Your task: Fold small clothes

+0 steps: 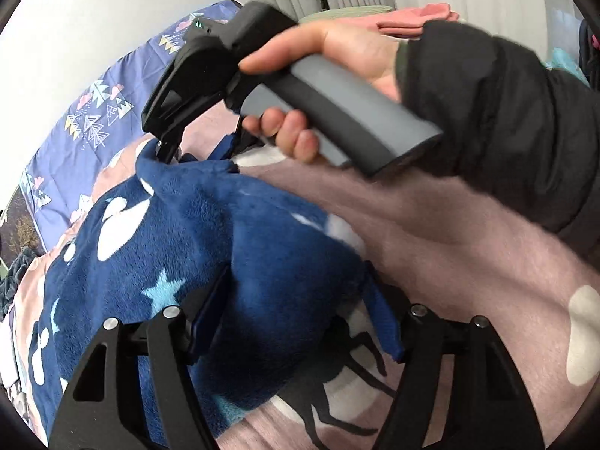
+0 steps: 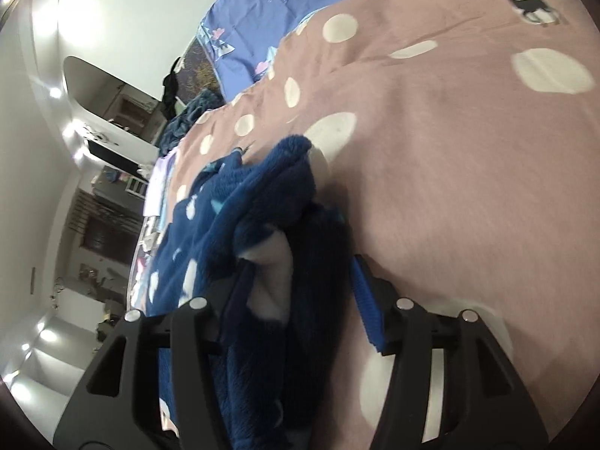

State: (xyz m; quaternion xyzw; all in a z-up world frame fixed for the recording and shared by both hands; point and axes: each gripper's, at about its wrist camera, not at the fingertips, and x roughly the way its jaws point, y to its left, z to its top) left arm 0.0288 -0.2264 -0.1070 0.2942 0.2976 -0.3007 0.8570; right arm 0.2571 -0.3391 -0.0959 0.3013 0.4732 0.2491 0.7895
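A small navy fleece garment with white shapes and light blue stars lies on the pink dotted bedcover. My left gripper is open, its jaws wide apart around a bunched edge of the garment. My right gripper, held by a hand, reaches the garment's far edge; in the right wrist view the right gripper is open, with thick folds of the garment between its blue pads.
A blue sheet with triangle prints lies along the wall. Pink folded clothes sit at the far end of the bed. A dark blue cloth lies at the bed's edge. Room furniture stands beyond it.
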